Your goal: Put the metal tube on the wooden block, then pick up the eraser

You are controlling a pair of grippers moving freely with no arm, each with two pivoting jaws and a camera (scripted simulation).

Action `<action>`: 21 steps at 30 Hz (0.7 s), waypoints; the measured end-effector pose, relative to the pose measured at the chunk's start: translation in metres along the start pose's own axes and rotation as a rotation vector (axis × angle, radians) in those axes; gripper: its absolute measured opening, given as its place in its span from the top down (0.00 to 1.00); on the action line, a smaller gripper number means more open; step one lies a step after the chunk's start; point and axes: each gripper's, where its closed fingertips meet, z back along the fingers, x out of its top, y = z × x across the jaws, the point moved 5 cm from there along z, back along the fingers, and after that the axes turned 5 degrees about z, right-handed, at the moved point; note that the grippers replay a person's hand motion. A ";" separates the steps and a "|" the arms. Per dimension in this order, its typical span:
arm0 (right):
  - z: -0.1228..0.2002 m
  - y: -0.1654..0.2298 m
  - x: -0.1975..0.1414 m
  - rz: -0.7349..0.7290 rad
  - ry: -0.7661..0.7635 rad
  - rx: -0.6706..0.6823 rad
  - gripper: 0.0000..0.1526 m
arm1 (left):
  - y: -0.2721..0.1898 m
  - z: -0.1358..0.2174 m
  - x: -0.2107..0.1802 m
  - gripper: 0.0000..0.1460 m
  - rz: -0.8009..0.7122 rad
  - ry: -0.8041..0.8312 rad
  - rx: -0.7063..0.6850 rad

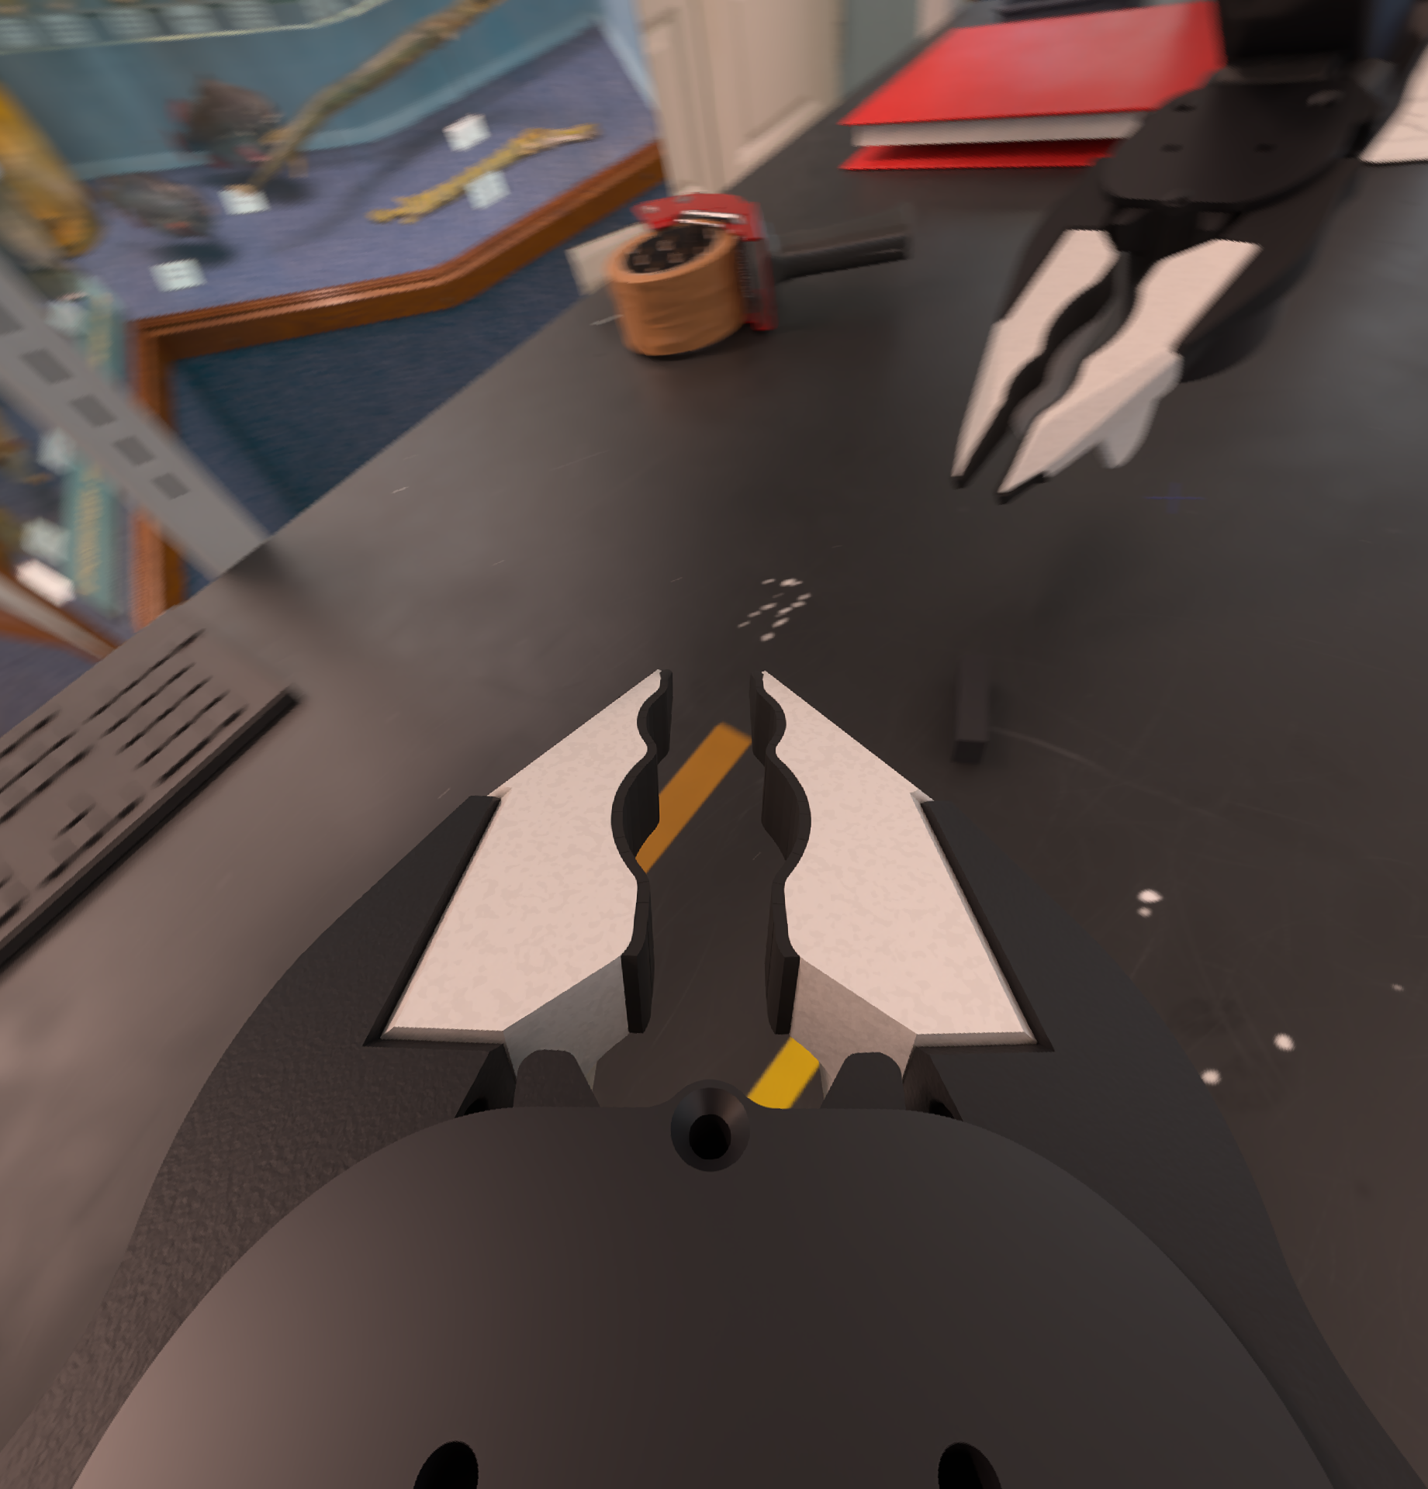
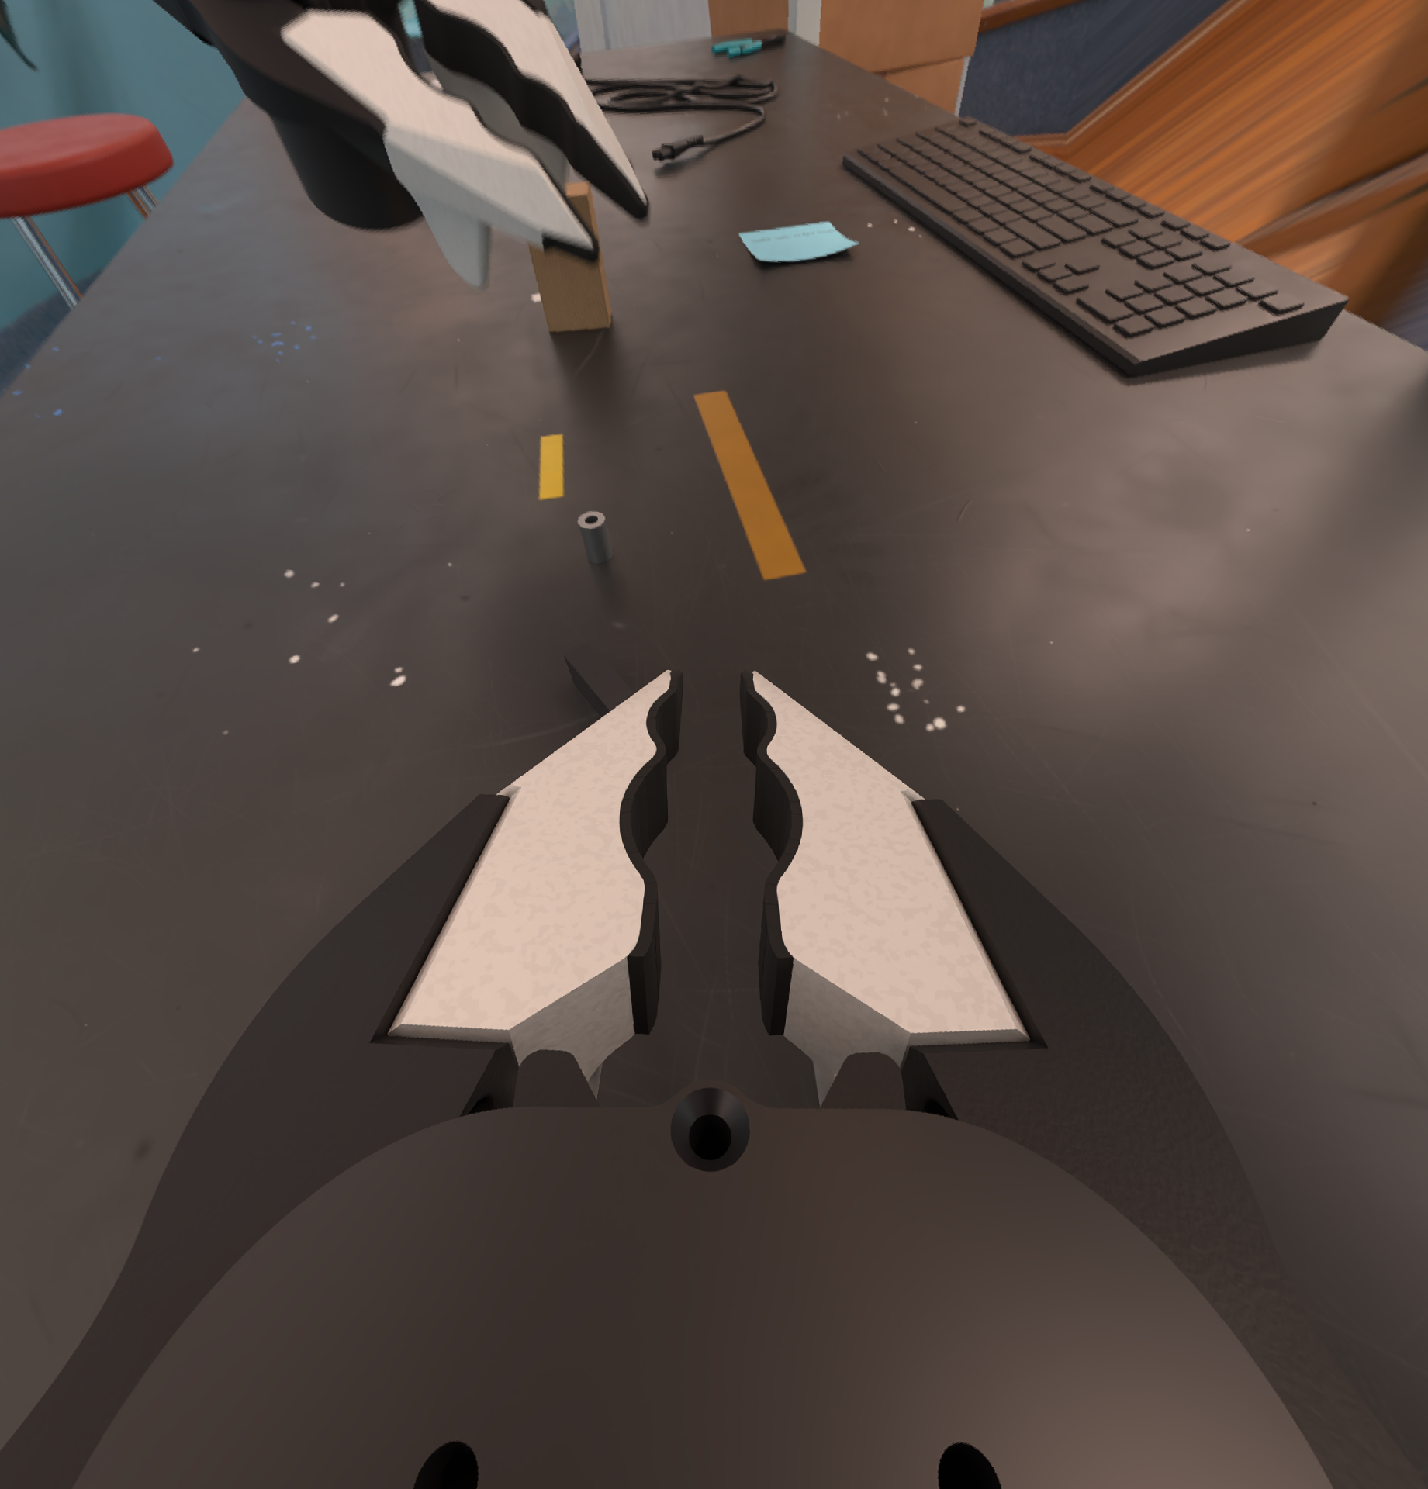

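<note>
In the right wrist view a small grey metal tube (image 2: 593, 536) stands upright on the dark table, ahead and slightly left of my right gripper (image 2: 710, 677), which is open and empty. Farther back stands the upright wooden block (image 2: 577, 290), its top partly hidden by my left gripper (image 2: 614, 226), which hovers in front of it. In the left wrist view my left gripper (image 1: 710, 677) is open and empty above an orange tape strip (image 1: 698, 785). A small dark bar (image 1: 972, 717), possibly the eraser, lies ahead to the right. It shows as a sliver (image 2: 585, 685) beside my right gripper's left finger.
A black keyboard (image 2: 1097, 234) lies at the right, with a blue sticky note (image 2: 799, 242) and a black cable (image 2: 686, 105) behind. A tape dispenser (image 1: 686, 274) and red folder (image 1: 1033, 80) sit beyond my right gripper (image 1: 983, 486). A yellow strip (image 2: 551, 466) marks the table.
</note>
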 end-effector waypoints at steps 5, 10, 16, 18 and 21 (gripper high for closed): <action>-0.004 0.001 -0.005 0.007 0.048 0.005 0.91 | 0.026 0.052 -0.027 0.87 0.145 -0.007 0.143; -0.007 0.003 -0.007 0.012 0.067 0.006 0.91 | 0.007 0.041 -0.048 0.77 0.163 0.085 0.050; -0.006 0.002 -0.007 0.009 0.067 -0.002 0.91 | -0.024 0.000 -0.062 0.64 0.213 0.287 -0.134; -0.006 0.002 -0.007 0.007 0.070 0.000 0.91 | -0.032 -0.014 -0.065 0.62 0.235 0.350 -0.154; -0.006 0.003 -0.008 0.015 0.076 0.001 0.91 | -0.037 -0.034 -0.077 0.63 0.200 0.513 -0.094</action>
